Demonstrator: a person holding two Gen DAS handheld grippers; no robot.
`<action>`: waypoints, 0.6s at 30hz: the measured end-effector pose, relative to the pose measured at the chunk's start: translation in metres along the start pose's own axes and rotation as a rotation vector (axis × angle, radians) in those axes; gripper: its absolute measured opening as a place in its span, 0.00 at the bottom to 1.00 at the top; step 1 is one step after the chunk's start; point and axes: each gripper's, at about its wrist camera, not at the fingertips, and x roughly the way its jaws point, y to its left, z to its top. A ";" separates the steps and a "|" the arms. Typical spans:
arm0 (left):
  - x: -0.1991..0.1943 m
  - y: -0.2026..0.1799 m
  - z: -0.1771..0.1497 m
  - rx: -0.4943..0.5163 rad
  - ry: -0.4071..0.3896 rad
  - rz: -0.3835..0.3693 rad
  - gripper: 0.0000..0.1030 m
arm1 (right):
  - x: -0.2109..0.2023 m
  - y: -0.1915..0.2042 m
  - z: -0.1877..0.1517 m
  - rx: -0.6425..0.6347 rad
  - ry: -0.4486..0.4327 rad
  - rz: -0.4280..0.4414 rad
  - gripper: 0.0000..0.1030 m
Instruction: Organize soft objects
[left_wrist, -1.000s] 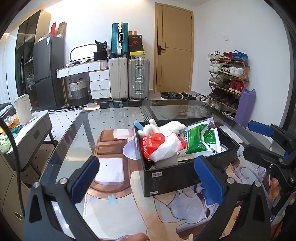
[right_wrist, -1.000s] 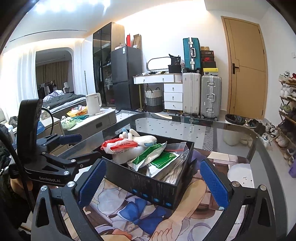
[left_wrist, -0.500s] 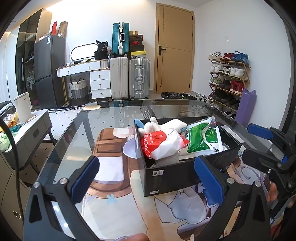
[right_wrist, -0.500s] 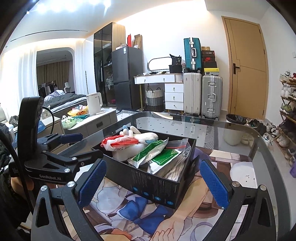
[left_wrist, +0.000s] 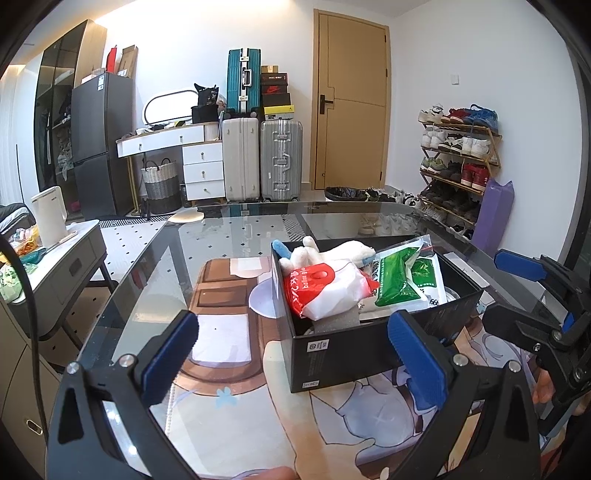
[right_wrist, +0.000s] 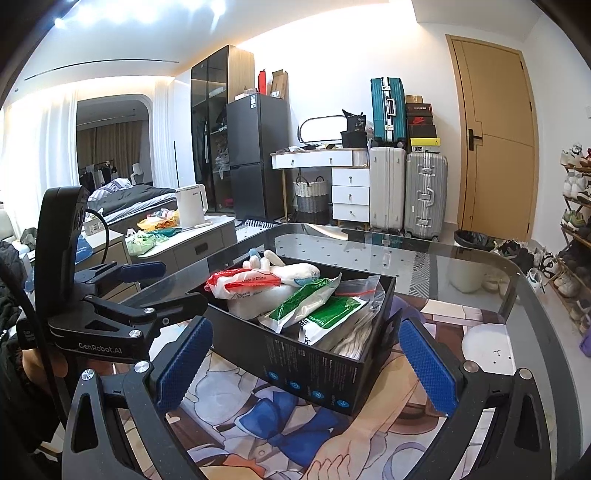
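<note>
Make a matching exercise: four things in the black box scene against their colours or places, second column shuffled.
Things:
1. white plush toy
2. soft plastic pack with the red label
3. green-printed plastic packet
4. black cardboard box

Descriptions:
A. holds all the soft items
B. far end of the box, toward the door
C. red and white, beside the plush
D. green and white, on the shoe rack's side

Pairs: 1-B, 2-C, 3-D, 4-A

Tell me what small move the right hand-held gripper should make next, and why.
Probably ease the right hand-held gripper forward and down toward the green packet. Its jaws stand open and empty, and that packet lies on top of the pile in the black box, nearest to it.
</note>
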 end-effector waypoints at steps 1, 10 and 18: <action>0.000 0.000 0.000 0.000 -0.001 -0.001 1.00 | 0.000 0.000 0.000 0.000 -0.001 0.000 0.99; -0.002 -0.001 0.000 0.000 -0.003 0.003 1.00 | 0.000 0.001 0.000 0.000 0.001 0.004 0.99; -0.003 -0.002 0.001 -0.003 -0.006 0.006 1.00 | -0.001 0.005 0.000 0.004 0.002 0.006 0.99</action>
